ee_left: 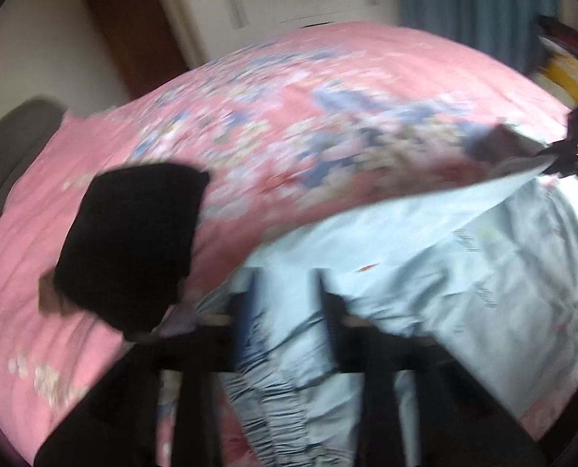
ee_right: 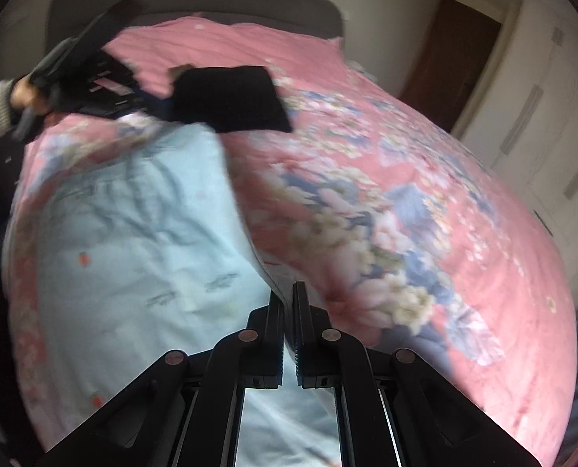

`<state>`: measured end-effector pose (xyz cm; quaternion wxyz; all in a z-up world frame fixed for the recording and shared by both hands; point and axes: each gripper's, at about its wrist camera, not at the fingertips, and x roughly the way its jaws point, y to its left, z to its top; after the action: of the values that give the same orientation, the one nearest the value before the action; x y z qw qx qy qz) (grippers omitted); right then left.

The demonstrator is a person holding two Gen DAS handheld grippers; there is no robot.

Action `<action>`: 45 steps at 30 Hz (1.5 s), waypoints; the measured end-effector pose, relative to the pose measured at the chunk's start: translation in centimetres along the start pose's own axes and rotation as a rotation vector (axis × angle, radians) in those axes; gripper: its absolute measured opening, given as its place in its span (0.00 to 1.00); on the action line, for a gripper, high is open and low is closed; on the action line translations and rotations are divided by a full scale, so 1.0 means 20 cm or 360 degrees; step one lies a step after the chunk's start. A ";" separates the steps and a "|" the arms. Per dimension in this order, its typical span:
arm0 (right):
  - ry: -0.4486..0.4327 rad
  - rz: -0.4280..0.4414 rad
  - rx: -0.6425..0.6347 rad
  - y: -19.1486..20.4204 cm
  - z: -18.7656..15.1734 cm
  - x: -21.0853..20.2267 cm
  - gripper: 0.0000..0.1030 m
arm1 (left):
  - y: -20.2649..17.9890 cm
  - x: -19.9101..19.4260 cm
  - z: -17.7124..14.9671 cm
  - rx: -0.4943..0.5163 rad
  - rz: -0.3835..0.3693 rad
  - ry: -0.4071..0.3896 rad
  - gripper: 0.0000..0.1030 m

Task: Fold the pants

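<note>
Right tool [ee_right: 289, 292], fingers together, pinches a quilt [ee_right: 367, 179] corner; left tool [ee_left: 285, 276] stands apart, empty, nearer the folded black pants [ee_left: 133, 233] on its left.

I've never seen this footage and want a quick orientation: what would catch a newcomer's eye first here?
A big pink floral bedspread fills both views. On it lies a dark folded garment, near the headboard end, apart from both grippers. In front, pale blue pants spread over the near edge of the bed; the right gripper is shut on their fabric, while the left gripper stands open over the gathered waistband.
</note>
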<state>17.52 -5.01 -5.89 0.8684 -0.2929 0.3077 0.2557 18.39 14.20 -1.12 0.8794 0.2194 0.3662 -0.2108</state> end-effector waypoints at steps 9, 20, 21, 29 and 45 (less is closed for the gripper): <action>0.0021 0.0038 -0.0105 0.12 -0.03 -0.04 0.04 | -0.16 0.25 0.08 0.0555 0.0058 0.0140 0.68; 0.0139 0.0008 -0.0225 0.21 -0.06 -0.01 0.04 | -0.12 0.40 0.03 0.0734 -0.0009 0.0356 0.13; 0.0132 -0.0003 -0.0213 0.21 -0.06 -0.01 0.04 | -0.11 0.37 0.01 0.0708 0.0000 0.0327 0.12; 0.0057 -0.0039 -0.0149 0.27 -0.11 -0.16 0.04 | -0.17 -0.01 -0.19 0.0474 0.0009 0.0109 0.11; 0.0167 0.0118 -0.0274 0.75 -0.42 -0.10 0.04 | -0.36 -0.15 -0.77 -0.0006 -0.0087 0.0100 0.11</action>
<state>3.57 -0.62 -15.10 0.8128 -0.3676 0.3401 0.2976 4.20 17.29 -10.29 0.8618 0.2141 0.3998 -0.2270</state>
